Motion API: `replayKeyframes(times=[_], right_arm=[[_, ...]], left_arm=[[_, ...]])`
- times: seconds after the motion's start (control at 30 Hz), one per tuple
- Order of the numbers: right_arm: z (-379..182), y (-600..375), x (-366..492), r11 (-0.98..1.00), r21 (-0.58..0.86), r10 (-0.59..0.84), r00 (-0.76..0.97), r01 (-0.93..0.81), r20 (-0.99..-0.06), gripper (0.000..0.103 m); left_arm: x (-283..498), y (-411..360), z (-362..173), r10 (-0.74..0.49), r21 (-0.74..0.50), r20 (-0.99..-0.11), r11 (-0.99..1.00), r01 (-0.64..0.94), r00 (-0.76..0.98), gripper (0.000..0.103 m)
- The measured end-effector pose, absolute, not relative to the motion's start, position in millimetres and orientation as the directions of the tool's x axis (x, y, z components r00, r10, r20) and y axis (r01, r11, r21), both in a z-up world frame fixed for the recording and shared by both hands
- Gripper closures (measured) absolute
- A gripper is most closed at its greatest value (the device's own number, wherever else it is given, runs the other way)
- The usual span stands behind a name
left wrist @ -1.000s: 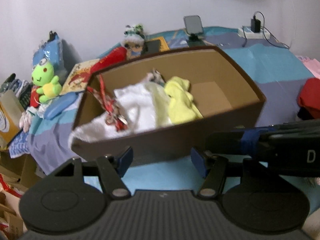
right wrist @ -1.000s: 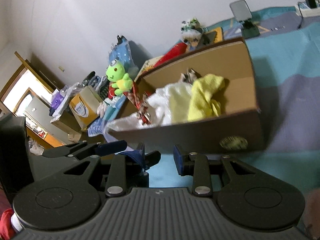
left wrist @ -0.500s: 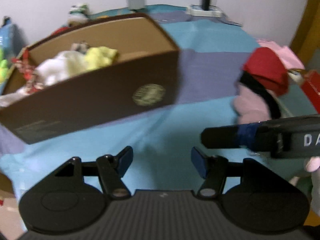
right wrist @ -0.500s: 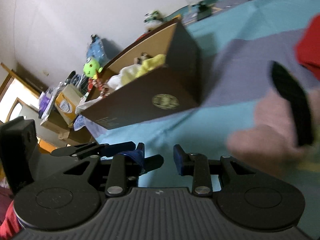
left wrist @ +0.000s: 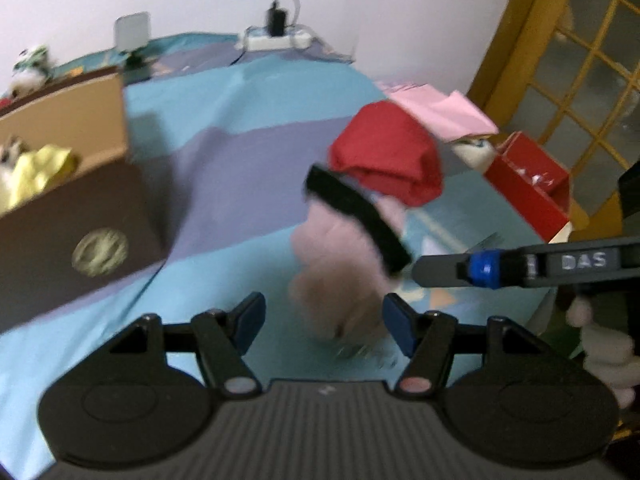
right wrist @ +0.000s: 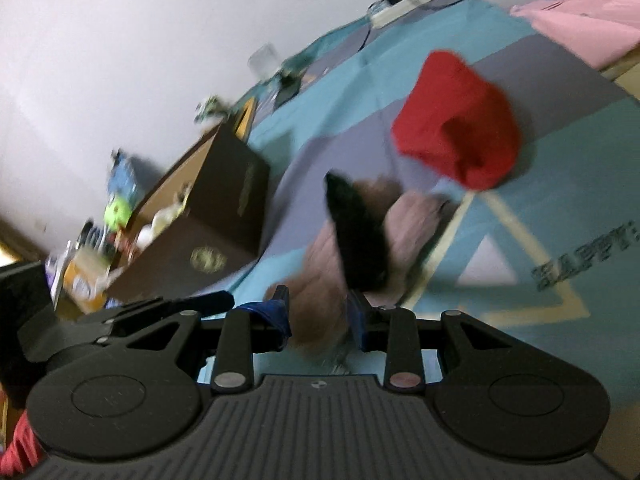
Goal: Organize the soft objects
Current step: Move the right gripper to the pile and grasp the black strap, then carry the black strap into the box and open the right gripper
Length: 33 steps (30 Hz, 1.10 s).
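A pink plush (left wrist: 336, 276) with a black band (left wrist: 360, 216) lies on the blue and purple bedspread (left wrist: 240, 152), and a red cloth (left wrist: 388, 152) sits just behind it. My left gripper (left wrist: 323, 320) is open, the plush's near end showing in the gap, untouched. My right gripper (right wrist: 320, 316) is open with a narrow gap right at the plush (right wrist: 332, 276); blur hides any contact. Its finger (left wrist: 480, 268) reaches in from the right in the left wrist view. The brown cardboard box (left wrist: 80, 216) holding yellow cloth (left wrist: 36, 172) stands to the left.
Folded pink fabric (left wrist: 440, 108), a white toy (left wrist: 476, 150) and a red box (left wrist: 528, 184) lie right of the red cloth. A power strip (left wrist: 276, 40) and a phone on a stand (left wrist: 132, 36) are by the wall. A yellow lattice (left wrist: 580, 80) bounds the right.
Both views have swung right, away from the cardboard box and onto the pink plush and red cloth, which are now close. Neither gripper's gap has changed.
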State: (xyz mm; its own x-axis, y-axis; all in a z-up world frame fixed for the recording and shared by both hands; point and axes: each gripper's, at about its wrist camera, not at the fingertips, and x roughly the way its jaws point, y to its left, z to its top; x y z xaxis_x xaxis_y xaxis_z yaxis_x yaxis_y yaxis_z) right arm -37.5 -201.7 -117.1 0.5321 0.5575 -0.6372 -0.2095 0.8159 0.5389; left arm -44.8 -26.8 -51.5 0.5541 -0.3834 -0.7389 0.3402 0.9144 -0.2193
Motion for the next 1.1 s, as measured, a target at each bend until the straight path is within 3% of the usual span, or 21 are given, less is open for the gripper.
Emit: replayKeyframes(times=[0.23, 0.33, 0.4, 0.7, 0.87, 1.0, 1.1], right_arm=[[-115.6, -225.2, -15.3, 0.802, 0.585, 0.519, 0.623, -0.118, -0.586, 0.088], [-119.2, -232.7, 0.5, 0.782, 0.618, 0.520, 0.633, -0.083, -0.574, 0.088], [-122.1, -236.6, 10.2, 0.766, 0.640, 0.527, 0.630, -0.061, -0.571, 0.088], [-140.3, -233.4, 31.3, 0.741, 0.671, 0.558, 0.578, -0.024, -0.595, 0.090], [-145.9, -226.4, 33.1, 0.742, 0.670, 0.573, 0.557, -0.041, -0.601, 0.094], [-142.9, -223.5, 31.0, 0.756, 0.653, 0.561, 0.560, -0.046, -0.609, 0.096], [-136.7, -221.3, 25.9, 0.759, 0.649, 0.553, 0.576, -0.052, -0.602, 0.097]], left_arm=[[-12.9, -60.5, -43.0, -0.445, -0.224, -0.680, 0.883, 0.413, 0.583, 0.038], [-2.2, -73.3, -51.3, -0.455, -0.216, -0.686, 0.872, 0.438, 0.567, 0.052], [5.5, -78.8, -60.4, -0.459, -0.228, -0.701, 0.869, 0.439, 0.545, 0.056], [23.2, -77.8, -79.3, -0.463, -0.243, -0.723, 0.866, 0.438, 0.513, 0.056], [22.9, -75.8, -79.4, -0.488, -0.240, -0.713, 0.845, 0.478, 0.503, 0.064], [22.7, -68.5, -74.1, -0.541, -0.290, -0.692, 0.815, 0.502, 0.478, 0.077], [19.6, -64.8, -68.3, -0.562, -0.300, -0.677, 0.800, 0.519, 0.475, 0.078]])
